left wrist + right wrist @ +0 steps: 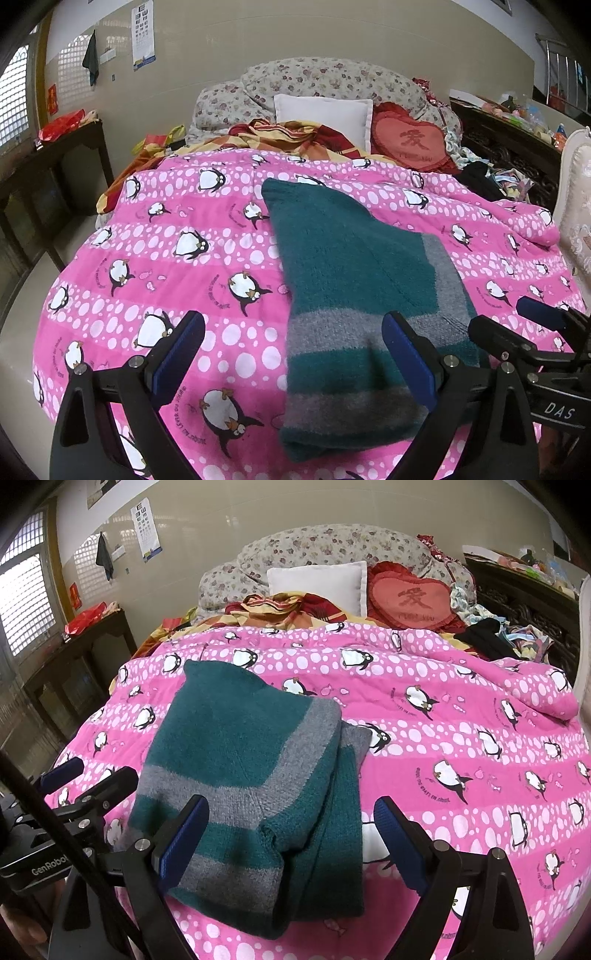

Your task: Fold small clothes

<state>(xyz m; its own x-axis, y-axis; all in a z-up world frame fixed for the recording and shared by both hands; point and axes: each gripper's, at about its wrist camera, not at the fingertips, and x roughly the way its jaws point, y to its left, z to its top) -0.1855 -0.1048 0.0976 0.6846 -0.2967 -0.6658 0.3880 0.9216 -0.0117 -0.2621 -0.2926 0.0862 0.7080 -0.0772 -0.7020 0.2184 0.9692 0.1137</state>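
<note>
A teal-and-grey sweater [343, 280] is laid folded on a pink penguin quilt [192, 236]. The left gripper [293, 354] is held with its jaws wide apart and nothing between them; the sweater is seen just ahead of it and toward its right finger, whose blue pad [408, 363] is over the sweater's grey band. Whether that finger touches the knit cannot be told. To the right of the left gripper, the right gripper [517, 317] is seen close by, above the sweater's right edge.

From the right wrist view, the right gripper [291, 840] is likewise held open and empty. The sweater [240, 760] is found ahead of it and toward its left finger, with a folded sleeve [340, 812] lying between the two fingers. The left gripper [92, 775] is seen to its left, beside the sweater's left edge.

Well beyond both grippers, at the far end of the quilt, a white pillow [317, 581], a red heart cushion [413, 600] and a floral bolster [325, 546] are stacked. A dark table [92, 642] is seen far to the left.
</note>
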